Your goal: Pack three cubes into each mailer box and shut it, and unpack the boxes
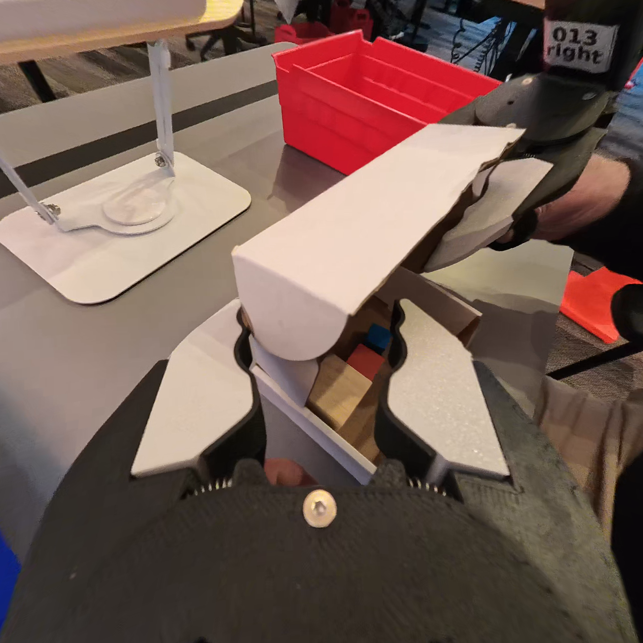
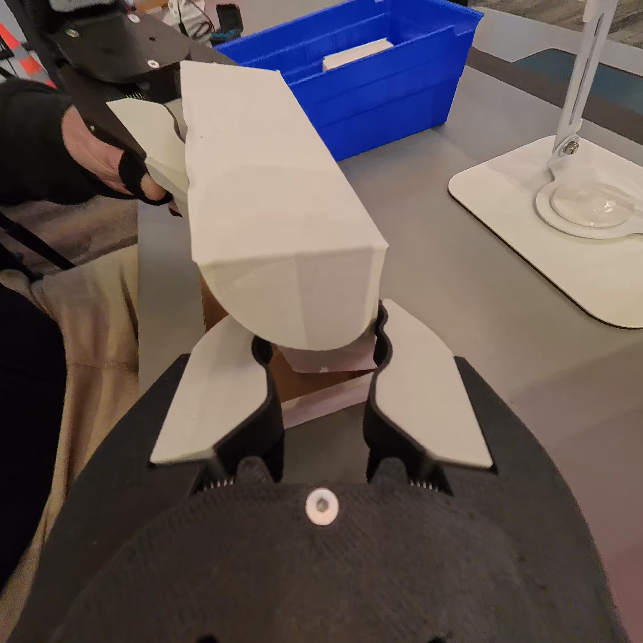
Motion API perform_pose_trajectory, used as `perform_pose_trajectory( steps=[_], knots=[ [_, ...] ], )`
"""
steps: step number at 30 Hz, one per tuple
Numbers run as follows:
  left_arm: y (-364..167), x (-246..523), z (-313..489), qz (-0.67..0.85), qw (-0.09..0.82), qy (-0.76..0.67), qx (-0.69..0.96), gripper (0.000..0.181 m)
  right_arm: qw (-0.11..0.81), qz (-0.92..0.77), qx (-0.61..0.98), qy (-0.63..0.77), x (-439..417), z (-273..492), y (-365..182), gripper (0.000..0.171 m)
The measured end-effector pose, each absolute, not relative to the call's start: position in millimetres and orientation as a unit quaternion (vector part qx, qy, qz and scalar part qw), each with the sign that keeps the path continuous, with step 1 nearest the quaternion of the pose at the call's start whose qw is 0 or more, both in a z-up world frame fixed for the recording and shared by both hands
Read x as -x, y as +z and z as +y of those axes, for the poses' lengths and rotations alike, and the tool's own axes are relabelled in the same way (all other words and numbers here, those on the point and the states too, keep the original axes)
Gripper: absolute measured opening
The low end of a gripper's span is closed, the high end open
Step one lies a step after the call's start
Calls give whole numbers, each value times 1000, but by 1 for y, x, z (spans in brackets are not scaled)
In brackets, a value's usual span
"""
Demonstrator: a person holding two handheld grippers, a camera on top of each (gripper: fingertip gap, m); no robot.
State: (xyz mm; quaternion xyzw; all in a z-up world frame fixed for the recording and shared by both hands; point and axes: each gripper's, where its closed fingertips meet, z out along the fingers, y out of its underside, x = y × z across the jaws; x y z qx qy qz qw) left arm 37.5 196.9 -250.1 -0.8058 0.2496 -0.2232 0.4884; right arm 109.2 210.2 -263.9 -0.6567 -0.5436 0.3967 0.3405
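A white mailer box (image 1: pixel 306 421) lies on the grey table with its lid (image 1: pixel 348 215) partly raised. Inside I see a wooden cube (image 1: pixel 337 393), a red cube (image 1: pixel 365 360) and a blue cube (image 1: pixel 379 337) in a row. My left gripper (image 1: pixel 320 309) is open, its jaws straddling the lid's rounded near end flap. My right gripper (image 2: pixel 320 330) is open around the flap at the opposite end of the lid (image 2: pixel 264 181). It also shows in the left wrist view (image 1: pixel 494 163) at the lid's far end. The cubes are hidden in the right wrist view.
A red bin (image 1: pixel 348 114) stands behind the box in the left wrist view. A blue bin (image 2: pixel 375 97) holding a white box (image 2: pixel 358 54) stands on the other side. A white stand base (image 1: pixel 121 226) sits on the table; it also shows in the right wrist view (image 2: pixel 556 215).
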Motion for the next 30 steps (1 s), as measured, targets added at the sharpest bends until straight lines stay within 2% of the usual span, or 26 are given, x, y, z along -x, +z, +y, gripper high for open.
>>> perform_pose_trajectory(
  steps=[7,13,18,22,27,30],
  knots=[
    [-252,-51,179,248,501,-213,801,104,342,-573,661,344,-112,204,-269,56],
    [-251,-53,172,239,504,-231,797,104,342,-578,661,334,-113,202,-270,57],
    [-254,-61,165,239,527,-214,787,117,346,-588,659,316,-114,200,-273,57],
    [-249,-65,161,218,537,-246,777,120,345,-589,660,313,-115,200,-273,57],
    [-245,-72,160,187,551,-267,768,133,350,-584,663,311,-115,200,-274,57],
    [-253,-70,159,199,531,-232,791,131,353,-583,663,309,-115,200,-274,57]
  ],
)
